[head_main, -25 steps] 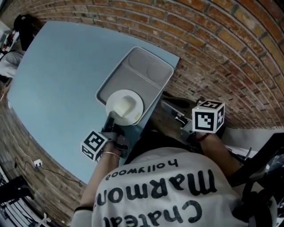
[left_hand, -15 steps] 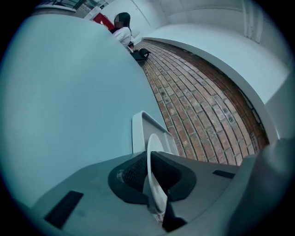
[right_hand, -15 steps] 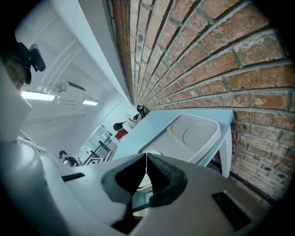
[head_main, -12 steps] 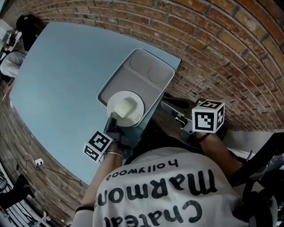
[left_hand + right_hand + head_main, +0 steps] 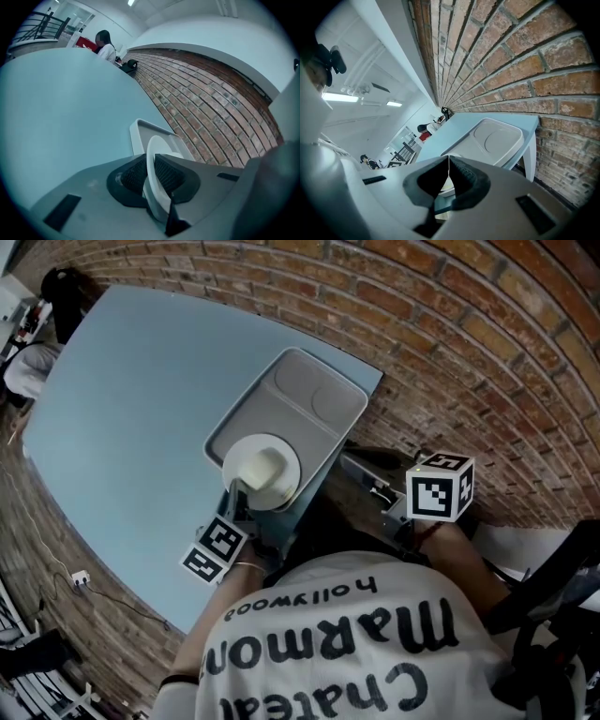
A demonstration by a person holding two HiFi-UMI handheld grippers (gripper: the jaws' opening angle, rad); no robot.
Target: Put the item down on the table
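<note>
1. The white round plate (image 5: 262, 470) has a shallow rim and a pale raised lump at its middle.
2. Its near rim is clamped in the left claw (image 5: 149, 174), one jaw pressed on each face.
3. It lies roughly level over the near end of the grey tray (image 5: 314, 390) on the pale blue bench (image 5: 122, 399). Whether it touches the tray cannot be told.

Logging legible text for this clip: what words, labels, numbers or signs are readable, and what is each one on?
"hollywood": on the person's white shirt, upside down in the head view.
"Marmon": same shirt, larger line; its end curves out of sight.
"Chatea": same shirt, largest line; its end is out of sight too.
Marker cubes: square code patterns only, no letters.
Nothing readable on the plate or the tray.
</note>
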